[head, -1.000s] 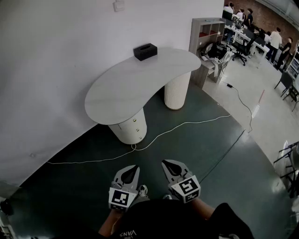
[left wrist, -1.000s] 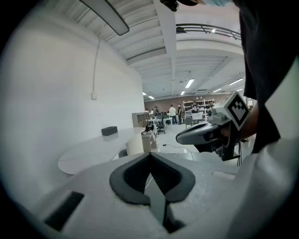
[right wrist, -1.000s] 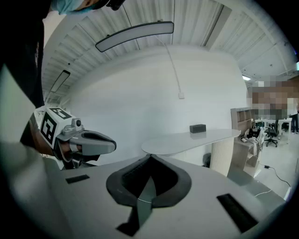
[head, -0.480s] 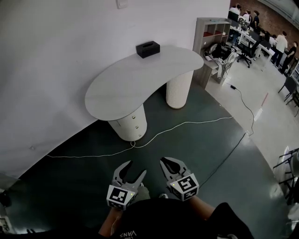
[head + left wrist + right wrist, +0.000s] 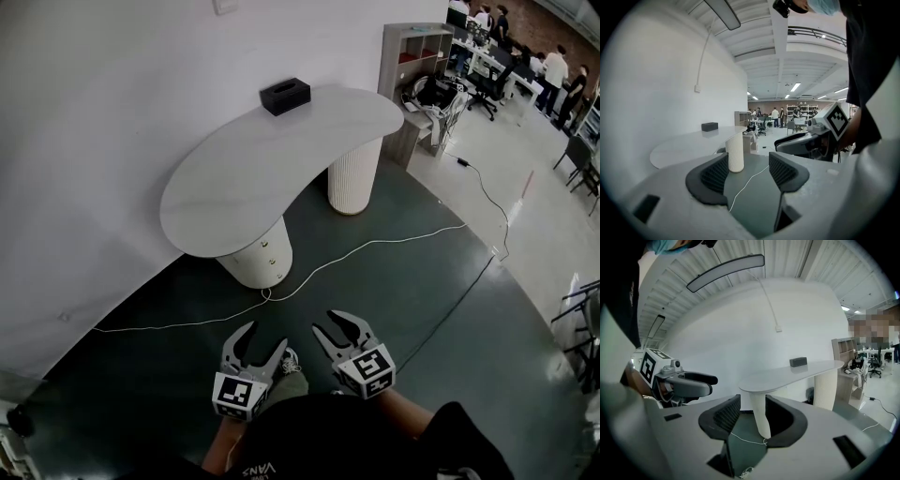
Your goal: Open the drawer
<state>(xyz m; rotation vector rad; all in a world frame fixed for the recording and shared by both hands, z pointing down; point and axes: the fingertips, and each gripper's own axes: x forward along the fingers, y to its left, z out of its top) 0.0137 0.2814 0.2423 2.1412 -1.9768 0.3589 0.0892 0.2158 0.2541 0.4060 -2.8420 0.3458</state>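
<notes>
Standing well back from the table, the person holds both tools low over the dark green floor, and neither touches anything. The left gripper and the right gripper sit side by side, apart from each other, both pointing toward the table's near end. The jaws of each are opening, with only air and far-off floor between them.

The drawer is in the near pedestal, the smooth white drum under the table's near, rounded end. Its front looks flush with the drum's curve, and its small knobs face out toward the grippers. The tabletop's edge overhangs that pedestal all round. A ribbed pedestal carries the table's far end. A black box sits on top there, close to the wall, which runs along the table's left edge.

Between the grippers and the table lies a broad strip of open floor. A white cable crosses it, passing just in front of the near pedestal's foot. A black cable slants across the floor to the right of the table, well apart from it. A grey shelf unit stands beyond the table's far end.
</notes>
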